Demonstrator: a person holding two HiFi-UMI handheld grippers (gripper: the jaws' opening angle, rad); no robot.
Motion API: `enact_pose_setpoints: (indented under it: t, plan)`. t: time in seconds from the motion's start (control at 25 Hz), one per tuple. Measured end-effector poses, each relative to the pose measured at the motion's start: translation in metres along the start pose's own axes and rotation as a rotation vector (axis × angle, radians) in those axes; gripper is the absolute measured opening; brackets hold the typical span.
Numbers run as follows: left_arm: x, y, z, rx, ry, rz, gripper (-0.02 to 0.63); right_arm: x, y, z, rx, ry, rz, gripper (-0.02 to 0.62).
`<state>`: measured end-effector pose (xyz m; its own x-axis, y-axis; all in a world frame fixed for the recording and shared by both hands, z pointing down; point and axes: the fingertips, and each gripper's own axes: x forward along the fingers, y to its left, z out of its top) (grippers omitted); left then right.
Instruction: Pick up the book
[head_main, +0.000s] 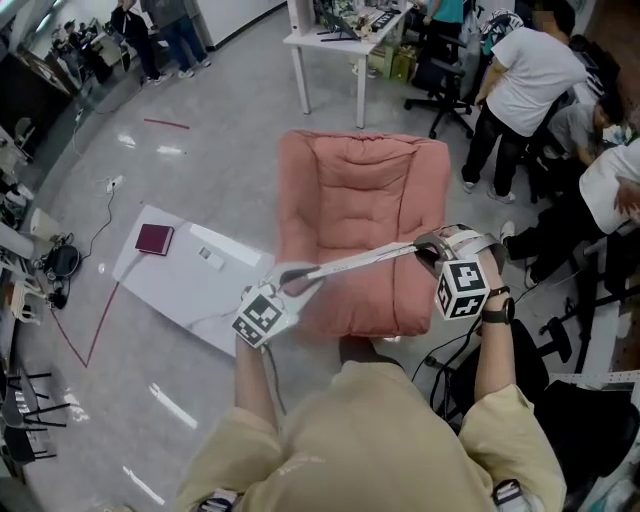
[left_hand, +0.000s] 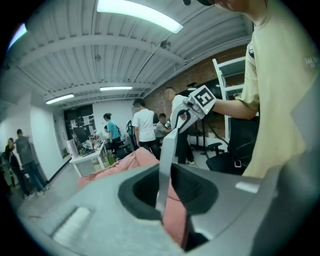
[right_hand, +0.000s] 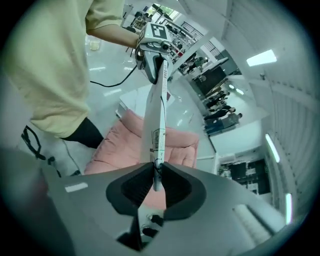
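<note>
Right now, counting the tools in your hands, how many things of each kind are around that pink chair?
Grippers: 2, left gripper and right gripper, both clamped on the white book.
Books: 2, that white book and a dark red book on the white board.
Armchairs: 1, the pink armchair.
Boards: 1, the white board.
Total: 6.

Nothing legible anywhere. Above the pink armchair (head_main: 360, 220), only square black-and-white marker patterns, no letters or digits, on the cubes of the left hand-held gripper (head_main: 298, 280) and the right hand-held gripper (head_main: 428, 248). Over the armchair's cushions in the right gripper view, a small printed sticker (right_hand: 156, 137) on the edge of the thin pale book (right_hand: 159, 100), too fine to read. Left of the armchair, a small label (head_main: 210, 255) on the white board (head_main: 180, 285), likewise unreadable.
</note>
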<state>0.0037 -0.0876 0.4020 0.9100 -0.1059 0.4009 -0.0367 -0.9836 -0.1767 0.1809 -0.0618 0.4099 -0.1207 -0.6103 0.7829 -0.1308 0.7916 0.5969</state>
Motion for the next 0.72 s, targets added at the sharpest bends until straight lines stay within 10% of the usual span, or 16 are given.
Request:
enact_pose_setpoints:
  t: [0.2, 0.72]
  plan:
    - [-0.020, -0.016, 0.056, 0.114, -0.047, 0.033, 0.051, -0.063, -0.025, 0.006, -0.004, -0.006, -0.224, 0.057]
    - [-0.058, -0.036, 0.127, 0.219, -0.124, 0.171, 0.060, -0.152, -0.040, 0.024, -0.066, 0.025, -0.354, 0.058]
